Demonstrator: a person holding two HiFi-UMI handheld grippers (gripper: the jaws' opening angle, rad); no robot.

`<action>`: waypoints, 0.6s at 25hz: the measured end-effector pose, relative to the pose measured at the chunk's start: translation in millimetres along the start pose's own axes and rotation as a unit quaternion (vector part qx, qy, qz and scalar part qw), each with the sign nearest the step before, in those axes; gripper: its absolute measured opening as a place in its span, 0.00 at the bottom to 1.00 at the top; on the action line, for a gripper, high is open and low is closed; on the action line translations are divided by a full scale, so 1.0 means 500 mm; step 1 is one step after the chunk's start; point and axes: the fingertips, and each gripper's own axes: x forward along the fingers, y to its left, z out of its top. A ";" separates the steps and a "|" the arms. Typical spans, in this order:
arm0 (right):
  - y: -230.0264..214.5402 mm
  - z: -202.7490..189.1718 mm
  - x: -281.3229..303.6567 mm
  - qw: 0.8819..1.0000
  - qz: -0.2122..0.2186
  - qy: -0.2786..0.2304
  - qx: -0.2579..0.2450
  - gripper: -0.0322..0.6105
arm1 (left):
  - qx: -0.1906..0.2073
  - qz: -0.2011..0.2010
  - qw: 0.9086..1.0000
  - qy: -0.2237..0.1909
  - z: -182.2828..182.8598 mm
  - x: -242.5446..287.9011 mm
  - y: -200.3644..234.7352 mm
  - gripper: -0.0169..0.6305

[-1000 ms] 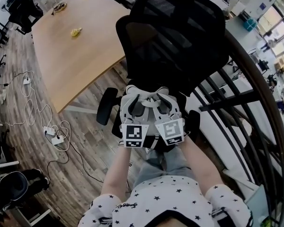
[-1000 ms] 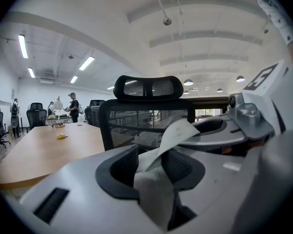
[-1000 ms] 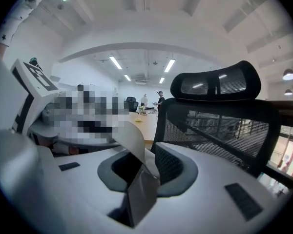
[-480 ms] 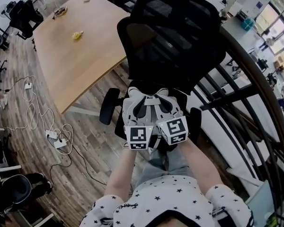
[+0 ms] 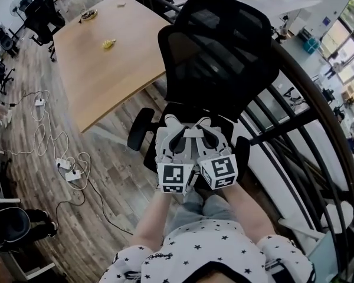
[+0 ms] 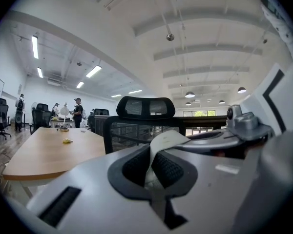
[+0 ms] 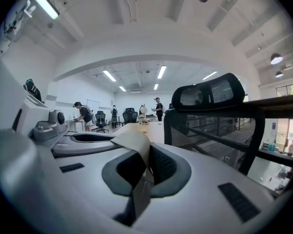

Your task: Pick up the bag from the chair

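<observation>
Bag strap (image 6: 171,138) pinched in each tool.
Left tool (image 6: 153,172), right tool (image 7: 145,169) side by side over chair (image 5: 218,58); bag body beneath, hidden.

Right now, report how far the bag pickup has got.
Done: left gripper and right gripper have each just closed on a pale strap, at the black chair. In hand: both straps, pinched. Left: lifting the bag clear; its body is hidden under the grippers.
</observation>
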 end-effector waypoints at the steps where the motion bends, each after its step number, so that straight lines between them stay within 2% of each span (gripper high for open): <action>1: 0.007 0.010 -0.012 1.000 0.003 -0.004 -0.001 0.05 | 0.001 0.003 1.000 -0.004 0.010 -0.012 -0.005 0.05; 8: 0.057 0.064 -0.125 0.999 0.030 -0.028 0.004 0.05 | 0.010 0.032 0.999 -0.028 0.072 -0.120 -0.074 0.05; 15: 0.100 0.077 -0.256 0.997 0.065 -0.033 -0.004 0.04 | 0.010 0.071 0.997 -0.032 0.096 -0.229 -0.166 0.05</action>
